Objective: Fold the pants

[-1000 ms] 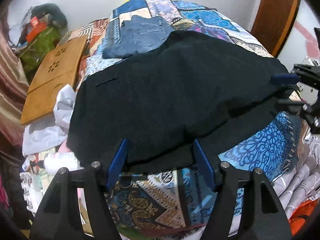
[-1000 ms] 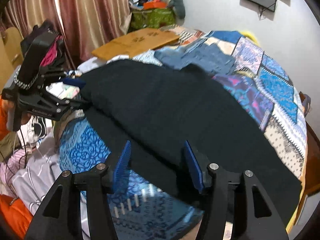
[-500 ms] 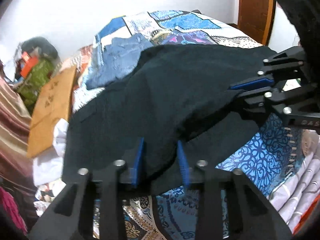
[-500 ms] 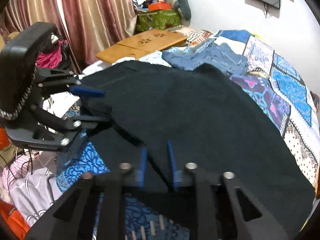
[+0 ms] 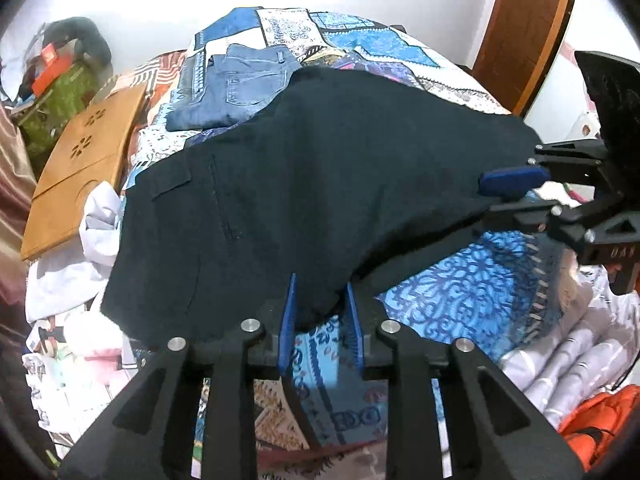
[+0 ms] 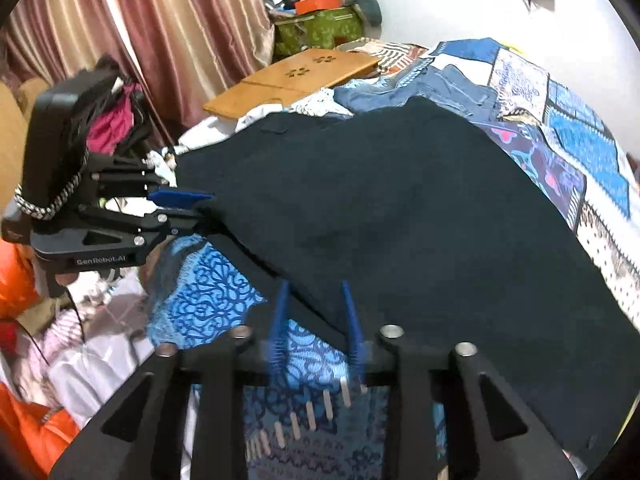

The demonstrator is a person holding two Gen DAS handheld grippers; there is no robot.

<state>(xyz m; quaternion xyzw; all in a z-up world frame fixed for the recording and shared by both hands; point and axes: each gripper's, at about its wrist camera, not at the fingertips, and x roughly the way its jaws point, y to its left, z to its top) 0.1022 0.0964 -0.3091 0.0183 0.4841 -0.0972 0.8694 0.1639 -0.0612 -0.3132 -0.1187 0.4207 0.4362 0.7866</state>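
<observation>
With both tongs pinching the near edge of the pants (image 5: 320, 184), the fold is mid-lift | left gripper (image 5: 320, 304) and right gripper (image 6: 316, 300) clamped on cloth | pants on bed (image 5: 492, 276) | next: probably carry the edge across evenly.

Pants (image 5: 320, 184): I saw black, between my blue fingers (image 5: 289, 316).
Quilt (image 5: 472, 292): blue patchwork, scrollwork under them.
Jeans (image 5: 240, 84): denim blue, beyond.
</observation>
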